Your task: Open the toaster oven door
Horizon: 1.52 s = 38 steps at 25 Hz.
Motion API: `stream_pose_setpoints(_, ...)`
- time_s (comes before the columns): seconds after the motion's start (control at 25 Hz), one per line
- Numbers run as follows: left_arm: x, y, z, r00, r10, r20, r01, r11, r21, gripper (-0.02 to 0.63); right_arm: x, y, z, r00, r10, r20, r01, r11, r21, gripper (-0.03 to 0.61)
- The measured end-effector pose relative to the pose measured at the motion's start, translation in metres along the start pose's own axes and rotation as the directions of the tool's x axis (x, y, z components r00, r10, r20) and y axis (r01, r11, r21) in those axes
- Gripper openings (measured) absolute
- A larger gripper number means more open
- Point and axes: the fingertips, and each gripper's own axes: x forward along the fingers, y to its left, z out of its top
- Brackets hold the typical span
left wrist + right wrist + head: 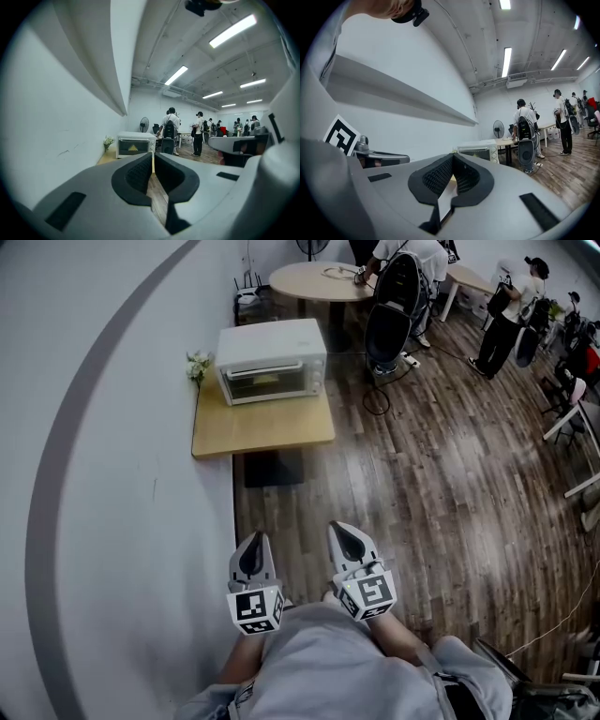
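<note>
A white toaster oven (273, 360) stands on a low wooden table (262, 427) against the wall, its glass door closed; it also shows far ahead as the toaster oven (135, 144) in the left gripper view and as the toaster oven (480, 151) in the right gripper view. Both grippers are held close to the person's body, well short of the table. My left gripper (253, 554) is shut with nothing in it, its tips touching (153, 160). My right gripper (349, 540) is also shut and empty (453, 165).
A small flower bunch (198, 365) sits at the table's left by the wall. Behind the oven are a round table (323, 279), a black chair (392, 310) and several people (511, 310). Cables (377, 399) lie on the wood floor. The white wall runs along the left.
</note>
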Motion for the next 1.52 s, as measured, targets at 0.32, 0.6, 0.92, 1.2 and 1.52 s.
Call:
stream_pose_setpoints(0.32,-0.007,-0.027,-0.008,1.000,0.030,-0.004,-0.030,1.000,-0.010,0.015,-0.020,-0.013,-0.003,0.999,0.035,0.000,-0.035,0.999,-0.014,-0.002)
stream_pose_setpoints(0.6,-0.012,-0.037,-0.019,0.999,0.043,-0.026,-0.043,0.999,-0.018,0.015,-0.023,-0.021,-0.015,0.999,0.041,-0.028,-0.041,0.999,0.007,-0.002)
stream_pose_setpoints(0.92,0.017,-0.006,-0.008,0.998,0.059,-0.029,-0.059,0.998,-0.020,0.015,0.020,-0.021,-0.009,0.998,0.044,-0.034,-0.044,0.999,0.006,-0.002)
stream_pose_setpoints(1.2,0.079,0.034,0.012,1.000,0.024,-0.008,-0.024,1.000,-0.001,0.015,0.090,-0.028,-0.006,0.999,0.019,-0.031,-0.020,1.000,-0.005,-0.002)
stream_pose_setpoints(1.52,0.139,0.081,0.035,1.000,-0.020,0.004,0.020,1.000,0.021,0.015,0.166,-0.030,0.005,1.000,-0.019,-0.011,0.018,1.000,-0.014,-0.002)
